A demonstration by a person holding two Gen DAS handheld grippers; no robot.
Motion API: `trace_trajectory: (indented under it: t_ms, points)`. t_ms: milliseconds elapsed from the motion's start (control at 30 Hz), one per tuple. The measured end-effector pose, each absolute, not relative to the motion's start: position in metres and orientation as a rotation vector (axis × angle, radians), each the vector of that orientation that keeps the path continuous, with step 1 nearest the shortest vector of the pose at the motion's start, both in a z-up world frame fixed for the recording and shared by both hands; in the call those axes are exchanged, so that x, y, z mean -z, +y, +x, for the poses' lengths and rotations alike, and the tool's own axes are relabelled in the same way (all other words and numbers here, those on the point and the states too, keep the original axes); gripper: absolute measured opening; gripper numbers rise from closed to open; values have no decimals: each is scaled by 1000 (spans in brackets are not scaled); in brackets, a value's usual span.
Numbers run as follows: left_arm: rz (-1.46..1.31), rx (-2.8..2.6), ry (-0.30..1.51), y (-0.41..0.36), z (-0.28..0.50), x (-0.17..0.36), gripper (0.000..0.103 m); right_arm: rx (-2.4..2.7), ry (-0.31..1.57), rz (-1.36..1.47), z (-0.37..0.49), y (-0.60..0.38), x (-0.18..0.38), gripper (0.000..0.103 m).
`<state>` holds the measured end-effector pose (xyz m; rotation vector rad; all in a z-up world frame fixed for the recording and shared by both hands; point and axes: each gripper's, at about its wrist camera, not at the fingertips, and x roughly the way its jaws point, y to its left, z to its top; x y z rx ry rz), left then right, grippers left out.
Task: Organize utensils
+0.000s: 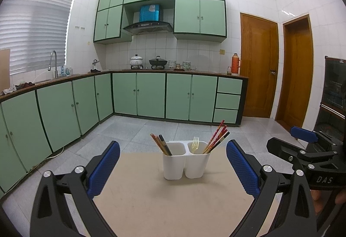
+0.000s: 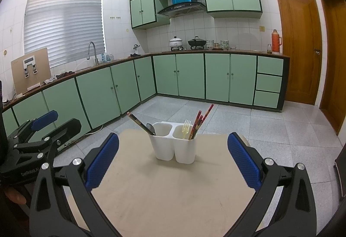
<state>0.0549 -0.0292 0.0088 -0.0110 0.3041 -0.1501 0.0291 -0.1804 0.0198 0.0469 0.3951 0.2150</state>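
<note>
A white two-compartment holder (image 1: 186, 163) (image 2: 175, 148) stands on a beige tabletop (image 1: 151, 204) (image 2: 173, 193). Its left cup holds dark chopsticks (image 1: 162, 144) (image 2: 138, 121) and a grey spoon (image 2: 150, 128). Its right cup holds a yellow plastic fork (image 1: 195, 144) (image 2: 186, 129) and red chopsticks (image 1: 217, 137) (image 2: 201, 120). My left gripper (image 1: 173, 144) is open and empty, short of the holder. My right gripper (image 2: 173, 135) is likewise open and empty, facing the holder from the near side. Each view shows the other gripper's blue pad (image 1: 303, 133) (image 2: 45, 118) at its edge.
Beyond the table lies a grey tiled floor (image 1: 173, 129). Green base cabinets (image 2: 190, 75) line the far and left walls under a counter with pots and an orange flask (image 2: 276, 41). Wooden doors (image 1: 258, 64) stand at right, and a dark cabinet (image 1: 334, 90) at far right.
</note>
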Motion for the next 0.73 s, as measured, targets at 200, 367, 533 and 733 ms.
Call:
trace_trajectory:
  t_ms: [200, 367, 533, 733]
  points:
    - [-16, 147, 311, -28, 56, -10, 97, -213, 400, 44, 32, -182, -16, 98]
    - [-21, 146, 310, -29, 57, -10, 97, -213, 401, 42, 32, -183, -16, 98]
    - [-20, 148, 311, -29, 58, -11, 97, -213, 403, 42, 31, -183, -16, 98]
    - [-22, 148, 314, -29, 59, -10, 97, -213, 402, 44, 33, -184, -15, 98]
